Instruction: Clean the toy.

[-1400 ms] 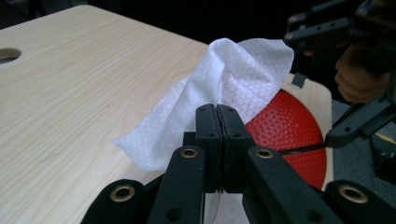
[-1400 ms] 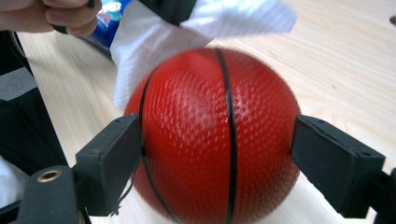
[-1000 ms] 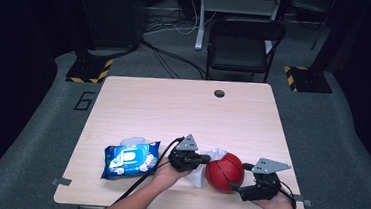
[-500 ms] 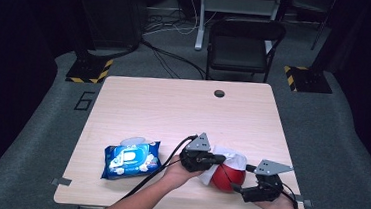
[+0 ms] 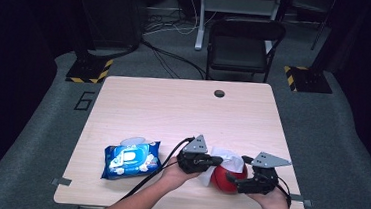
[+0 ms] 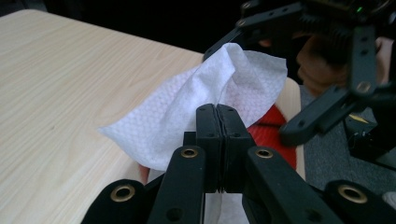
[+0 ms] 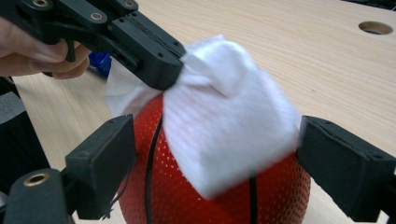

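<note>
A red ball (image 5: 225, 180) with black seams (image 7: 187, 200) rests on the table near its front right edge. My right gripper (image 7: 217, 154) has a pad on each side of it and holds it. Its jaws have just been opening, with the ball still between them. A white wipe (image 7: 224, 126) is draped over the top of the ball. My left gripper (image 6: 217, 109) is shut on that wipe (image 6: 187, 116) and sits just above and left of the ball (image 5: 219, 161).
A blue pack of wet wipes (image 5: 131, 159) lies on the wooden table (image 5: 173, 108), left of my left hand. There is a cable hole (image 5: 219, 93) at the table's far edge. A black chair (image 5: 243, 49) stands beyond it.
My left gripper has moved right and a little up, drawing the wipe over the top of the ball. The right hand has stayed at the ball.
</note>
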### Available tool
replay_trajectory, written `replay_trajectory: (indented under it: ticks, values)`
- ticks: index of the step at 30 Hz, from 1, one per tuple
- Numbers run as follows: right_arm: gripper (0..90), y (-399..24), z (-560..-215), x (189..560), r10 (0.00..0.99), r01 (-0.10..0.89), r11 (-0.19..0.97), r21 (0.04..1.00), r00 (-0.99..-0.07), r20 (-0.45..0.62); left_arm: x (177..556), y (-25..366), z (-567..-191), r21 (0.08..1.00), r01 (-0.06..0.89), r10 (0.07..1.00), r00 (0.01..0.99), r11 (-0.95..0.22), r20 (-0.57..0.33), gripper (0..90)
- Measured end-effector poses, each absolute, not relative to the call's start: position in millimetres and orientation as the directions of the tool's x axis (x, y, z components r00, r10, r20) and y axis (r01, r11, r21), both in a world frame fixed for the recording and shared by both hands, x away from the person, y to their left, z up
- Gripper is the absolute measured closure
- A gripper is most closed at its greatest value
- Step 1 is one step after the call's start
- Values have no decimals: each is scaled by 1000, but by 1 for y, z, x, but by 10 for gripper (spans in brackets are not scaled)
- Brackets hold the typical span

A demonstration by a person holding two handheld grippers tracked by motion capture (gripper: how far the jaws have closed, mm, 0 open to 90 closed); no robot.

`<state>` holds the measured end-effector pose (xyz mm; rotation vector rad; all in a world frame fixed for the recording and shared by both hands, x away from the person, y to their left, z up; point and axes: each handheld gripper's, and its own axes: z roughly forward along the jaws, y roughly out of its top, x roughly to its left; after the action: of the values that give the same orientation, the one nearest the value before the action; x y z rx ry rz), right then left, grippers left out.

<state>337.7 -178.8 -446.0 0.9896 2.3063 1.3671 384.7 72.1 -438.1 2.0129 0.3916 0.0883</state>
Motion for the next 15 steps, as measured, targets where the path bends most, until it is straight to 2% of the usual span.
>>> replay_trajectory:
  ticks: [4,9,15]
  values:
    - [119,-188,-448,333,680,421,309,853,-725,112,388,75,-448,872,273,325,935,-407,-141,885]
    - [120,-214,-454,316,676,448,312,838,-725,136,385,67,-456,863,269,314,939,-428,-137,884]
    - [120,-220,-456,310,665,447,336,829,-736,127,382,60,-449,874,251,297,946,-415,-131,883]
